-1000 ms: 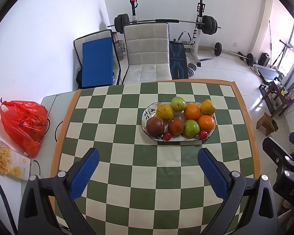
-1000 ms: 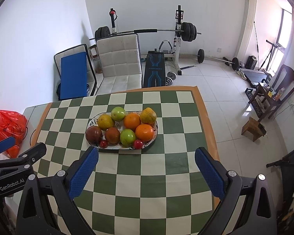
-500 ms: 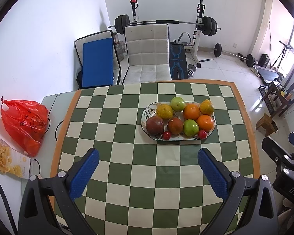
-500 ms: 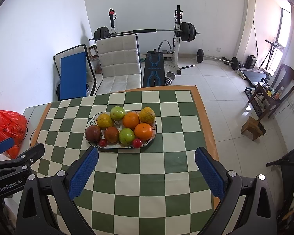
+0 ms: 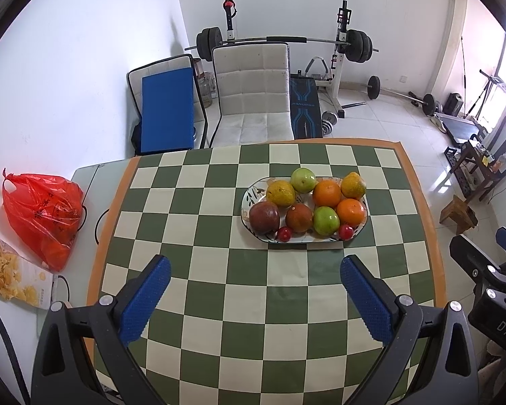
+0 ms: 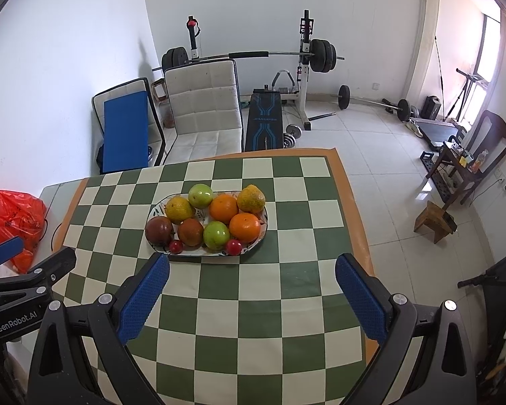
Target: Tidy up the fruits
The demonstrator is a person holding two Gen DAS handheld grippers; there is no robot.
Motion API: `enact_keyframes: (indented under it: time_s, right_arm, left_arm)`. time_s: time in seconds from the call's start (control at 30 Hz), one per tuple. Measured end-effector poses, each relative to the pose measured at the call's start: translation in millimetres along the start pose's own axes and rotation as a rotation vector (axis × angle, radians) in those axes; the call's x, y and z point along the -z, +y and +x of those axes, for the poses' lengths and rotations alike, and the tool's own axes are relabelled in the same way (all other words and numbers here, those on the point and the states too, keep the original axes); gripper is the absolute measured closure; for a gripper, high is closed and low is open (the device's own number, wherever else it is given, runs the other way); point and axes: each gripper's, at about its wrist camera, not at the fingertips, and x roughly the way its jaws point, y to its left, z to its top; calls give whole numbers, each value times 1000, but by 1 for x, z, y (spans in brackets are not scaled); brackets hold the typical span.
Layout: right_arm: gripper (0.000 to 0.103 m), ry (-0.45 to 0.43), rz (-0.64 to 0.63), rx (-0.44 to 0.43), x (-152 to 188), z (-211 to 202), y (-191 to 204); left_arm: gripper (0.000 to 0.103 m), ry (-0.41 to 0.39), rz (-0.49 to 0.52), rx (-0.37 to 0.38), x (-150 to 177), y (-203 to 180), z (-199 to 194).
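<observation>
An oval patterned plate (image 5: 253, 191) (image 6: 260, 236) sits on the checkered tablecloth, holding several fruits: oranges (image 5: 326, 193) (image 6: 223, 208), green apples (image 5: 325, 220) (image 6: 216, 234), a dark red fruit (image 5: 264, 217) (image 6: 159, 230), yellowish citrus (image 5: 280, 193) and small red tomatoes (image 5: 284, 233) (image 6: 233, 246). My left gripper (image 5: 254, 298) hangs open above the cloth, short of the plate, with nothing between its blue pads. My right gripper (image 6: 252, 296) is likewise open and empty, the plate ahead and to its left.
A red plastic bag (image 5: 42, 214) and a snack packet (image 5: 10, 278) lie on the table's left side. A white chair (image 5: 254, 96) and a blue-padded chair (image 5: 167, 111) stand behind the table. A weight bench (image 6: 264, 119) and barbell rack are beyond. The table's right edge (image 6: 356, 209) drops to tiled floor.
Both grippers have drawn back and slightly up from the plate, which sits a little higher and smaller in both views. Both stay open.
</observation>
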Motion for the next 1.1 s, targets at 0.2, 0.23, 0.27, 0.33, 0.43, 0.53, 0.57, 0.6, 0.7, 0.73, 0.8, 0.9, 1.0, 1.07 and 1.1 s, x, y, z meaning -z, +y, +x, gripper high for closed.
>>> enact_keyframes:
  time_s: [0.2, 0.23, 0.27, 0.33, 0.43, 0.53, 0.57, 0.6, 0.7, 0.73, 0.8, 0.9, 1.0, 1.07, 1.1]
  right_arm:
    - [2, -2, 1, -3, 0, -4, -2]
    - [2, -3, 1, 0, 0, -4, -1]
    - [2, -2, -1, -1, -1, -3, -1]
    - [2, -2, -1, -2, -2, -3, -2]
    - [2, -1, 0, -4, -1, -4, -2]
    - [2, -2, 1, -4, -3, -4, -2]
    - [2, -3, 0, -1, -3, -4, -2]
    - [2, -3, 1, -1, -3, -4, -2]
    - [2, -4, 2, -3, -3, -5, -3]
    - [2, -4, 2, -2, -3, -5, -3]
    - [2, -3, 4, -4, -3, -6, -5]
    - [2, -2, 3, -3, -4, -6, -5]
    - [2, 0, 6, -5, -4, -7, -6]
    - [2, -1, 7, -4, -4, -8, -7]
    - [2, 0, 9, -7, -4, -8, -7]
  left_arm:
    - [0, -5, 1, 1, -1, -2, -1]
    - [0, -8, 1, 2, -1, -3, -2]
    - [0, -11, 1, 1, -2, -4, -2]
    - [0, -15, -4, 0, -2, -3, -3]
    - [0, -21, -10, -4, -4, -3, -3]
    - [0, -22, -9, -2, -4, -3, -4]
    - [0, -21, -10, -3, -5, -4, -3]
    - [0, -22, -10, -5, -4, -3, -4]
    - [0, -22, -11, -2, -4, -4, -4]
    - [0, -22, -10, 1, -5, -4, -4]
    - [0, -21, -11, 2, -5, -4, -4]
    - [0, -20, -13, 2, -4, -4, -4]
    - [0, -23, -14, 3, -4, -5, -4]
    - [0, -21, -12, 5, -4, -4, -4]
    - [0, -19, -12, 7, -4, -5, -3]
